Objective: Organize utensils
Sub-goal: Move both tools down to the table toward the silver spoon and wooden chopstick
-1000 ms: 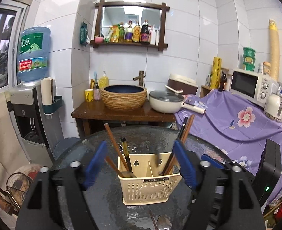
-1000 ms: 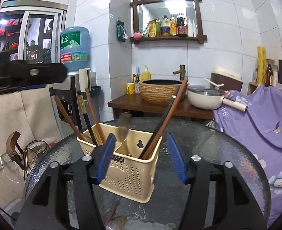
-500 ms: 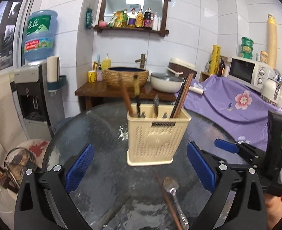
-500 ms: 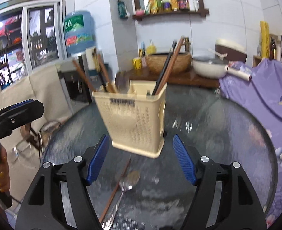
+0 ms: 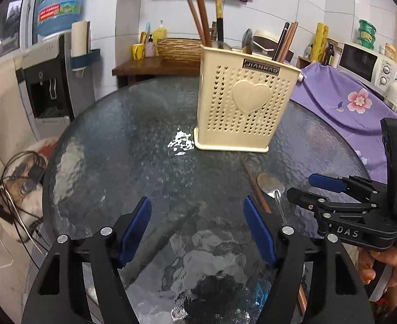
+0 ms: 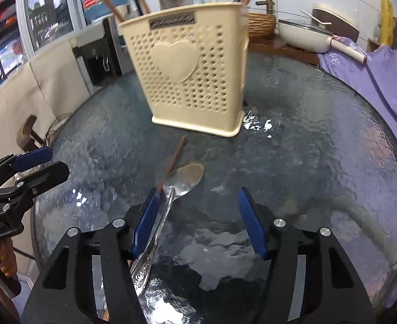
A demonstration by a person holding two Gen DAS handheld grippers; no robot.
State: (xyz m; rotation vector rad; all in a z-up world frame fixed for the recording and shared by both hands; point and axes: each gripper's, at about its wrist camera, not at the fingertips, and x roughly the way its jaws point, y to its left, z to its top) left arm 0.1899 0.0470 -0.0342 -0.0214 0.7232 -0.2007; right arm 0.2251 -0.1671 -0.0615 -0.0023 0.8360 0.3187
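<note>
Spoon (image 6: pixel 183 181) lies flat, bowl toward holder (image 6: pixel 193 67).

The spoon (image 6: pixel 183 179) handle runs under the right gripper's left finger (image 6: pixel 145 224), its end cut off below. The chopstick (image 6: pixel 174 159) beside it vanishes there too. The holder (image 6: pixel 190 64) label is blurred, unreadable.
</note>
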